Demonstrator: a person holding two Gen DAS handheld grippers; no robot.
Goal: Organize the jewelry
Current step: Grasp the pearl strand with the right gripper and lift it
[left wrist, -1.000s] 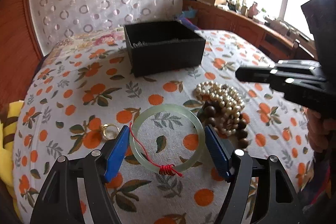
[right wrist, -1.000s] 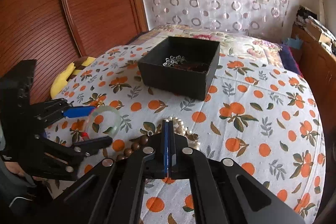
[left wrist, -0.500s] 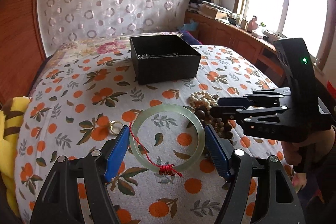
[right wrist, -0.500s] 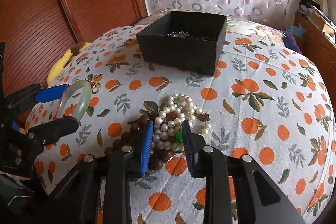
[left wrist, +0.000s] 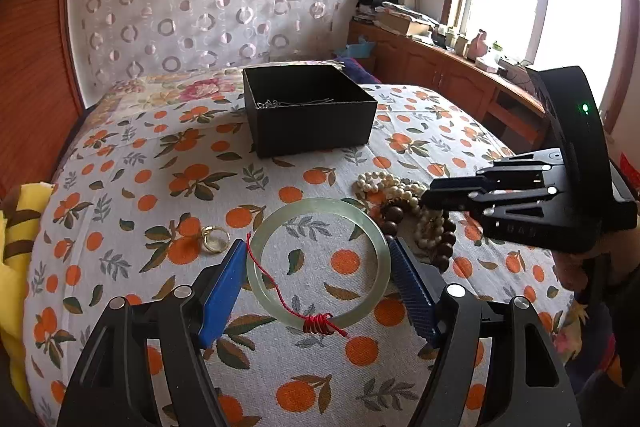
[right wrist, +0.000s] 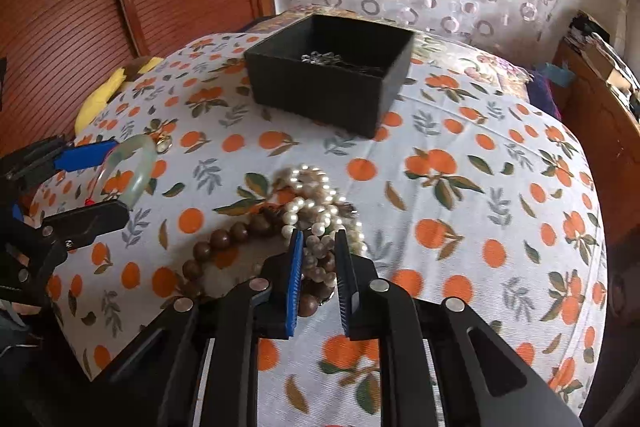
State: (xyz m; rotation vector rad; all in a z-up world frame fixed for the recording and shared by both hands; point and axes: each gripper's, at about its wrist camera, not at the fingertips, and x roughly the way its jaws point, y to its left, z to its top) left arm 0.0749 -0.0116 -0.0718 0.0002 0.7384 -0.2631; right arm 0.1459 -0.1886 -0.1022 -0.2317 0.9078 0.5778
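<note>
Cloth (left wrist: pixel 120 187): I am looking at an orange-print cover spreading under everything; all the jewelry is lying on it.

Box (left wrist: pixel 308 115): it is sitting open at 12 o'clock from my left gripper, well apart from the loose pieces. A thin silver chain (right wrist: pixel 328 58) is lying inside it.

Left gripper (left wrist: pixel 318 267): I am holding it low over the cloth, its blue pads (left wrist: pixel 222 297) standing wide and pressing on either side of the bangle, one at 9 o'clock of the ring and one at 3.

Right gripper (right wrist: pixel 318 247): I am pointing it down into the bead pile. Its jaws have just been closing and are standing narrow, with pearls and brown beads between the pads; I cannot tell whether the pads are pressing on them.

Bangle (left wrist: pixel 318 263): the pale green ring is sitting level between my left pads, a red cord (left wrist: pixel 318 323) knotted at its 6 o'clock edge and trailing across to 10.

Pearls (right wrist: pixel 308 199): a white heap is lying at 2 o'clock from the bangle, tangled with the brown beads.

Brown beads (right wrist: pixel 224 239): a dark wooden strand is curling out of the pile toward 9 o'clock in the right view.

Ring (left wrist: pixel 214 239): a small gold band is lying at 9 o'clock, just beside the bangle and my left pad.
</note>
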